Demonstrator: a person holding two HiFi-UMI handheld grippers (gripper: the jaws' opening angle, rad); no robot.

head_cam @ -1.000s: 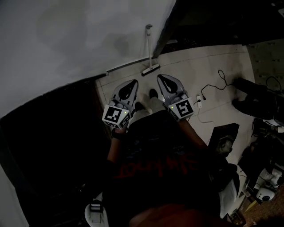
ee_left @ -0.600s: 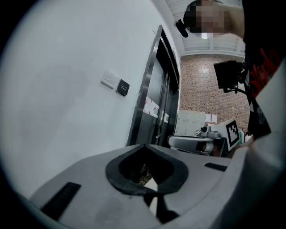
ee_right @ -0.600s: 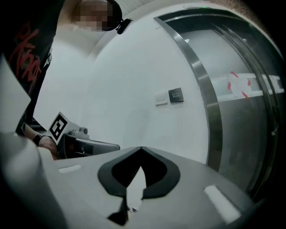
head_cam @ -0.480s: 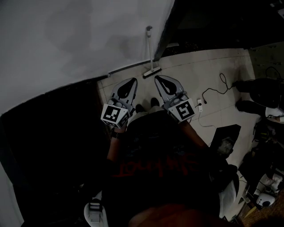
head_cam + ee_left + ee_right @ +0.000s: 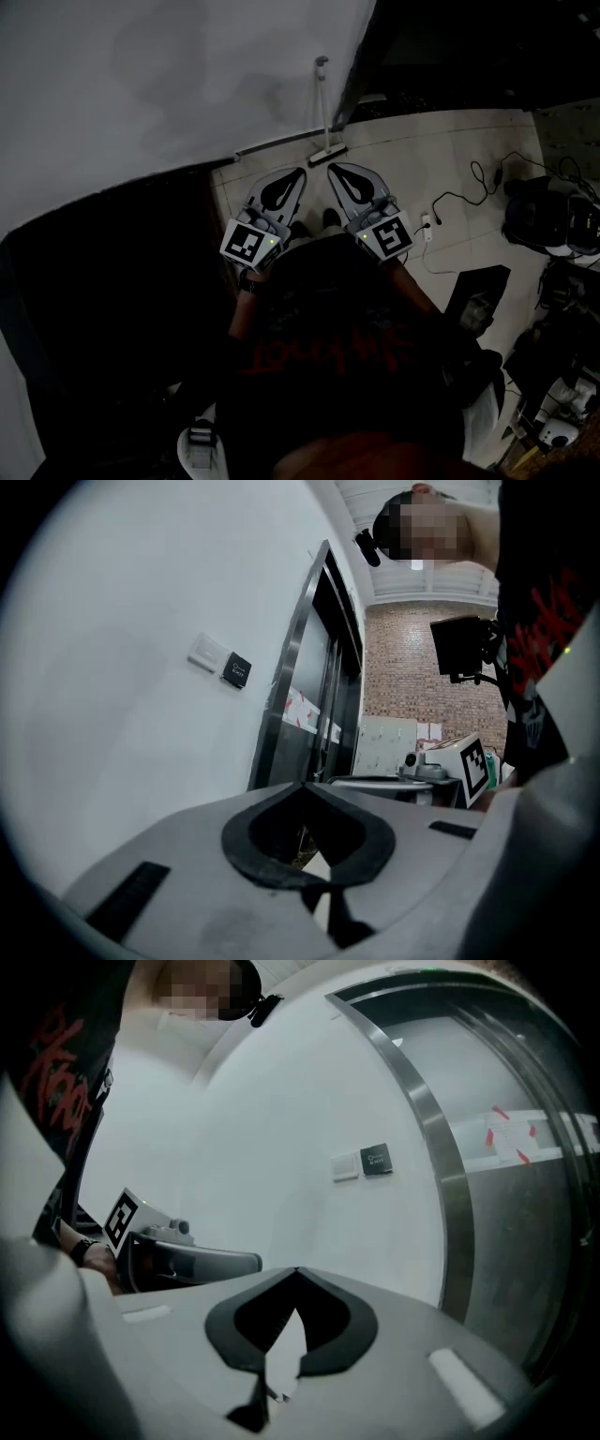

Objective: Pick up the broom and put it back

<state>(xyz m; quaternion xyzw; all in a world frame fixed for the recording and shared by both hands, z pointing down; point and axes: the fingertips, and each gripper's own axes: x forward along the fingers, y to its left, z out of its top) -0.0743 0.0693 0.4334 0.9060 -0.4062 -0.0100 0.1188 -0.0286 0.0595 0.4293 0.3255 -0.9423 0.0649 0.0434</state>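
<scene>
While the broom (image 5: 323,112) stands upright against the white wall (image 5: 141,84), its head rests on the tiled floor (image 5: 441,141) at the wall's foot, just left of a dark door frame (image 5: 361,66). Its pale handle runs up the wall, and neither tool touches it.

The left gripper (image 5: 300,173) and the right gripper (image 5: 332,169) are held side by side in front of the person's dark shirt (image 5: 328,319). Their tips point toward the far wall and lean in toward each other. In the head view the tips lie just on the near side of the broom head, with the broom between and beyond them.

In the left gripper view the jaws are pressed together at the tips with nothing between them; only floor shows through the opening behind the tips. The right gripper view shows the same, its jaws closed and empty.

Two small wall plates (image 5: 362,1162), one pale and one dark, sit on the white wall beside a metal door frame (image 5: 441,1166). A cable (image 5: 473,183) with a plug lies on the floor to the right, well apart from the broom.
</scene>
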